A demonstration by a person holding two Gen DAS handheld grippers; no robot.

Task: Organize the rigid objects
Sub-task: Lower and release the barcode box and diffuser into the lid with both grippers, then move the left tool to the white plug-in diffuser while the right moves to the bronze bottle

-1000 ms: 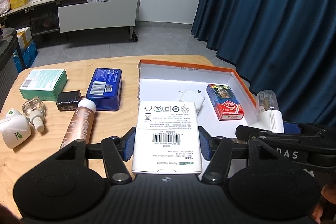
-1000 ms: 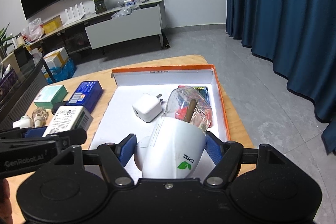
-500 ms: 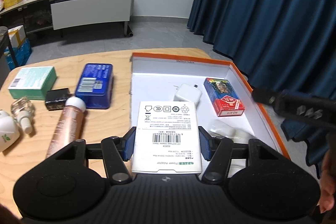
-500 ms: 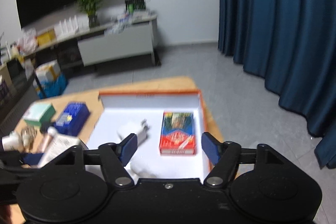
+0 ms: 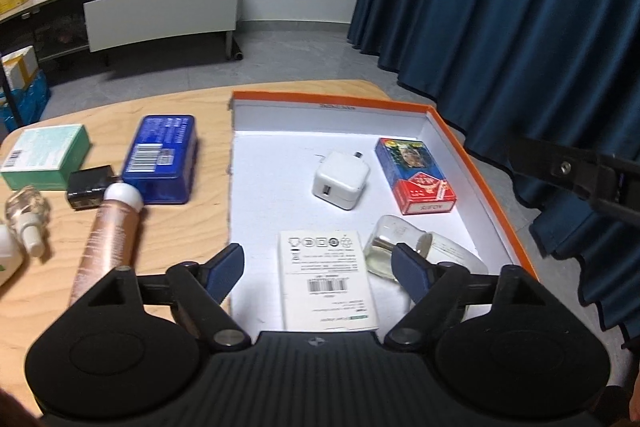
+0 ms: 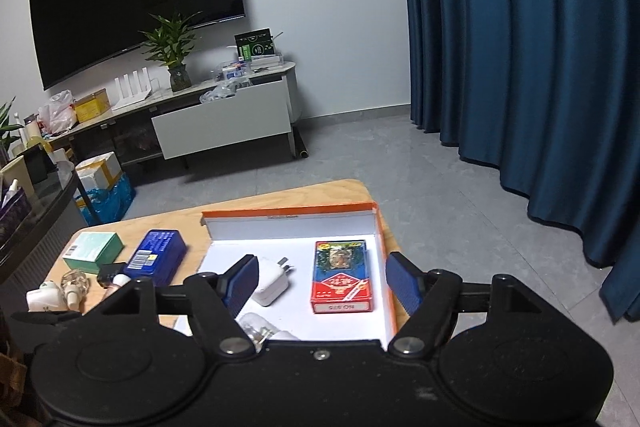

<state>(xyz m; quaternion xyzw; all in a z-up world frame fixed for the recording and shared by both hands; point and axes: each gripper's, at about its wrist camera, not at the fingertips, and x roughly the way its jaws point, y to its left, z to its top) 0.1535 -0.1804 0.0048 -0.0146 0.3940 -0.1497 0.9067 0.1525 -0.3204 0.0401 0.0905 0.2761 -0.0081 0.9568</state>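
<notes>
The wooden counter (image 5: 180,227) carries an orange-rimmed tray (image 5: 472,163) at its right edge, already holding cards, a charger and a toppled glass bottle (image 5: 384,247). The white adapter box (image 5: 326,279) lies flat on the tray floor at its near edge, between the left tongs (image 5: 318,267), whose jaws are opening clear of it. Lifting carelessly could clip the box into the bottle. The right tongs (image 6: 322,281) hover spread and empty, their jaws opening slightly; swinging left, they risk colliding.

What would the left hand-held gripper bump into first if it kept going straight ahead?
Probably the white barcode box, lying flat in the orange-rimmed tray between the opening jaws of the left hand-held gripper. The pads no longer touch it. Depth is uncertain.
</notes>
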